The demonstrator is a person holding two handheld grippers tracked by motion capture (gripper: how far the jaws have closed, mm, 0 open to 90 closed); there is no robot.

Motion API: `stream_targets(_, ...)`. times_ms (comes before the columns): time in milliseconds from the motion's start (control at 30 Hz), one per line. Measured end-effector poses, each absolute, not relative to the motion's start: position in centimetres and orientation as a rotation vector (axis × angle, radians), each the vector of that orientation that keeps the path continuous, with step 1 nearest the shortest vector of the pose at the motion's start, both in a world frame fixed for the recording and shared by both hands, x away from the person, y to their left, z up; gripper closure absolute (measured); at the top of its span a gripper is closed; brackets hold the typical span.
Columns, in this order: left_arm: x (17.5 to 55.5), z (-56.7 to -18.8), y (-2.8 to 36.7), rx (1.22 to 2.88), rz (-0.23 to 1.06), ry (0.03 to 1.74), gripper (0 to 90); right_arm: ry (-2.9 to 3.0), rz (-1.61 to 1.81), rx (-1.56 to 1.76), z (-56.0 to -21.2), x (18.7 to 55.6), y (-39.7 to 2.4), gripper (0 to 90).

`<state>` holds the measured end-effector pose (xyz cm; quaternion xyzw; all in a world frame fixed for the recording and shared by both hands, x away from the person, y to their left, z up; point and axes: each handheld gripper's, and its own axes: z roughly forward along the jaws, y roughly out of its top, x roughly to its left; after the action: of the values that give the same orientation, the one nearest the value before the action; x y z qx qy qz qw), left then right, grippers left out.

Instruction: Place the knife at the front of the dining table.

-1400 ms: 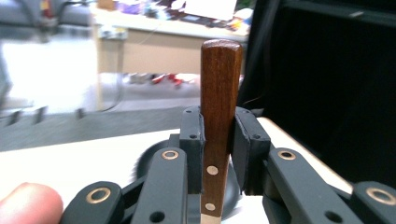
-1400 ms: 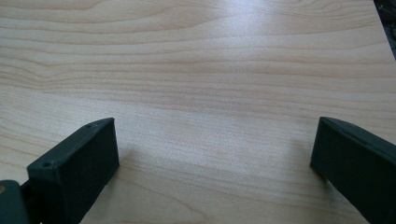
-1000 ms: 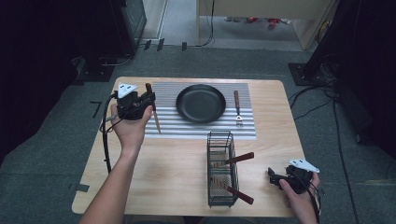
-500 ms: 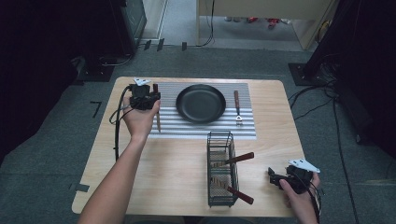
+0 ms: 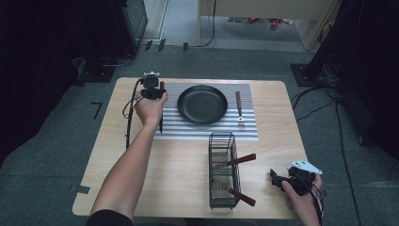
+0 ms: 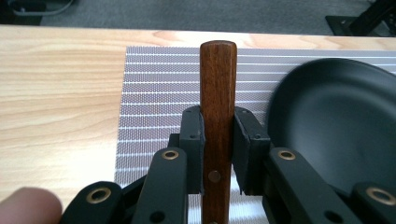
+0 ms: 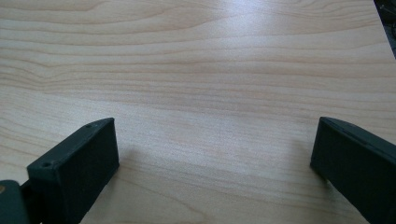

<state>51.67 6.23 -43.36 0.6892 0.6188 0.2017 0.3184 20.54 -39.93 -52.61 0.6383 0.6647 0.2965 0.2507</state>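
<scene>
Table [image 5: 141, 188]: we see a striped mat [image 5: 207, 129] and black pan [image 5: 202, 103] on it.
Risk: knife [image 6: 217, 107] could pivot or land on the pan rim; grip is narrow, pan v. close.
Knife: wooden handle between the pads, tip prob. down onto mat's left edge.
Left gripper [image 6: 217, 140]: clamped on handle.
Right gripper [image 7: 210, 154]: jaws wide apart, nothing betw. them.

Left of the wire basket [image 5: 222, 170] the surface [image 5: 174, 165] lies bare; beyond it, pan [image 5: 202, 104] and fork [image 5: 239, 107] block.
</scene>
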Motion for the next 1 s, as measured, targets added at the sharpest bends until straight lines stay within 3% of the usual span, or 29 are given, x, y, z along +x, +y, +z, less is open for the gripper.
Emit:
stream_targets(367, 55.9, -46.9, 6.4, 1.829, 0.501, 1.729, 76.4, 1.811, 0.818, 1.738, -52.6, 20.5, -40.0, 0.4)
stream_targets(867, 57.3, -49.4, 5.1, 1.909, 0.538, 1.759, 75.0, 1.814, 0.816, 1.735, -52.6, 20.5, -40.0, 0.4)
stream_targets(1000, 57.5, -49.4, 5.1, 1.895, 0.498, 1.754, 69.7, 1.816, 0.823, 1.735, -52.6, 20.5, -40.0, 0.4)
